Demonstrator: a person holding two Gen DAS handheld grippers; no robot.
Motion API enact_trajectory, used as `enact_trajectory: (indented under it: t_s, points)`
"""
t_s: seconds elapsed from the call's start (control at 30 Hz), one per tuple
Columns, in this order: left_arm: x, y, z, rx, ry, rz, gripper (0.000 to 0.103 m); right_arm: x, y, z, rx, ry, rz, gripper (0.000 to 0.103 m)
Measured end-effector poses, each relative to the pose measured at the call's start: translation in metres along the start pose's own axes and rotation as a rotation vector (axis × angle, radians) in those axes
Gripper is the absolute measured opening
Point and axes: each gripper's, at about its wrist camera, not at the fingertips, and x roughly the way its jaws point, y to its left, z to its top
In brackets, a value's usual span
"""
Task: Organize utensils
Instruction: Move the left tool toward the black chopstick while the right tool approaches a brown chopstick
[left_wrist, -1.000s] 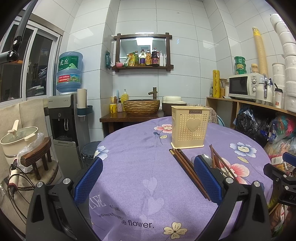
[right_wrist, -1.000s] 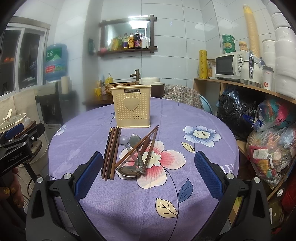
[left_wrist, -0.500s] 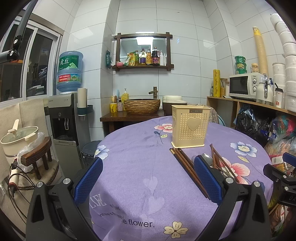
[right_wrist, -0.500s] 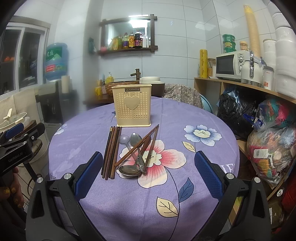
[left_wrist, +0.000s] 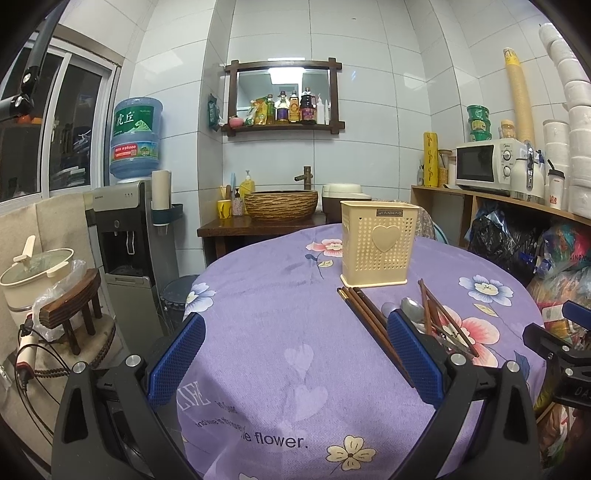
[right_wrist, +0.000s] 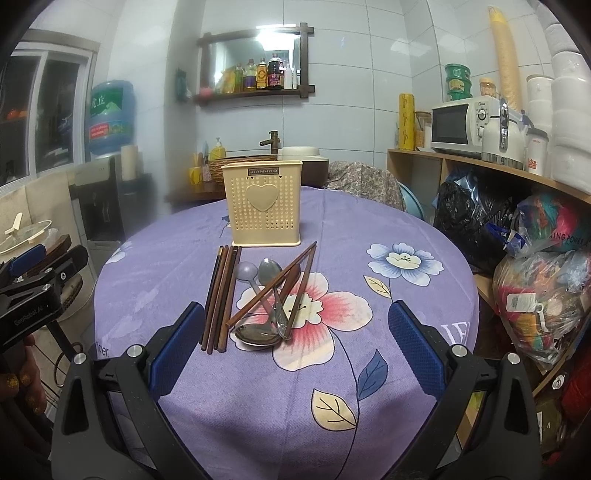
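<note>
A round table (right_wrist: 424, 295) under a purple flowered cloth fills both views. Toward its far side stands the cream perforated utensil holder (right_wrist: 263, 208), upright, its heart-embossed face turned to the cameras. Just in front of the holder's base, a bundle of dark wooden chopsticks (right_wrist: 219, 295) lies side by side, long axis running from the holder toward the near edge, far tips almost touching the base. To their right, two loose chopsticks (right_wrist: 280, 282) lie tilted across the spoons, leaning toward each other at the far end and spreading apart nearer the camera. Beneath them, the metal spoons (right_wrist: 264, 295) rest on the pink flower print: two bowls point toward the holder, and a larger bowl (right_wrist: 256, 334) lies at the near end.

The right gripper (right_wrist: 295, 350) hovers above the near table edge, its jaws spread wide and holding nothing. The left gripper (left_wrist: 295, 360) sits off to the left of the utensils, likewise spread wide and empty.
</note>
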Motion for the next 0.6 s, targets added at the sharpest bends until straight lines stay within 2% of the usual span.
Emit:
enact_trajectory:
  t_s: [0.23,0.4,0.6]
  points:
    - [0.021,-0.002,-0.002,0.016,0.098,-0.009,0.098,0.021,-0.006,0.000,-0.030,0.057,-0.014,0.098]
    - [0.054,0.002,-0.001,-0.005,0.222,-0.074,0.098,0.050,-0.017,0.004,-0.031,0.118,-0.017,0.098]
    - [0.098,0.005,0.007,-0.030,0.350,-0.148,0.098,0.088,-0.035,0.010,-0.023,0.202,-0.066,0.098]
